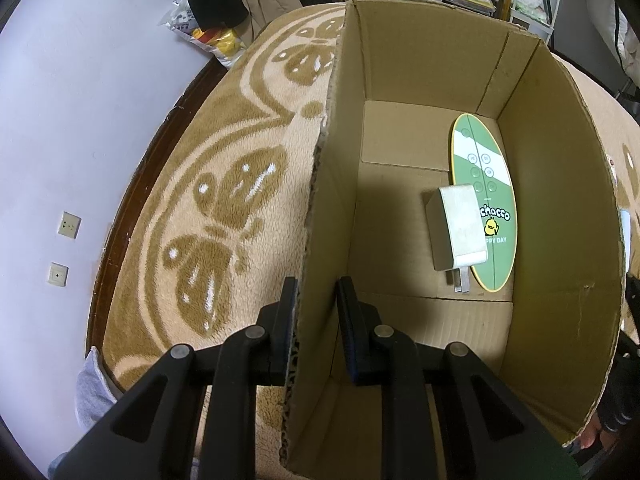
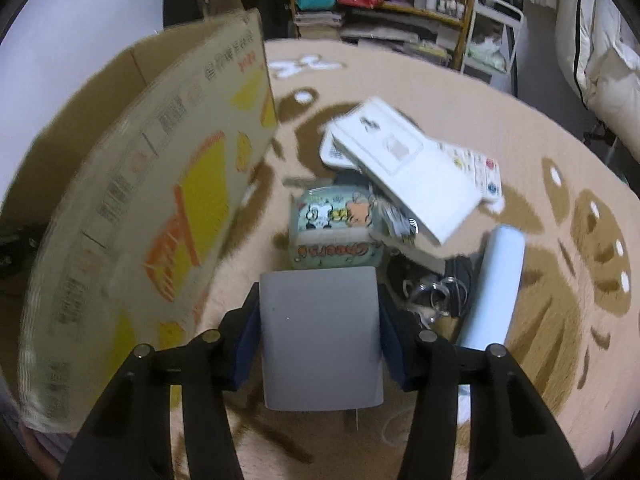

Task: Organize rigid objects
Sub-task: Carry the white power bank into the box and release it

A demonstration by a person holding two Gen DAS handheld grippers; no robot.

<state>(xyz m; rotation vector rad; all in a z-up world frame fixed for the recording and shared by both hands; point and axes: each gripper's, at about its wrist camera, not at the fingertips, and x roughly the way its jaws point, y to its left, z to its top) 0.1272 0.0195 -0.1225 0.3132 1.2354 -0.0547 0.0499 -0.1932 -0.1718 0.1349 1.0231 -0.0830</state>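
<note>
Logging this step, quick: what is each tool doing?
Left tool: closed on the cardboard box wall.
Right tool: holding a grey plug adapter.

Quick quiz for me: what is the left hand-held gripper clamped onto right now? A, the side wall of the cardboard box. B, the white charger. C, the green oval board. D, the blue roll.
A: in the left wrist view the left hand-held gripper has its two fingers pinched on either side of the cardboard box's side wall, while the green oval board lies loose on the box floor.
</note>
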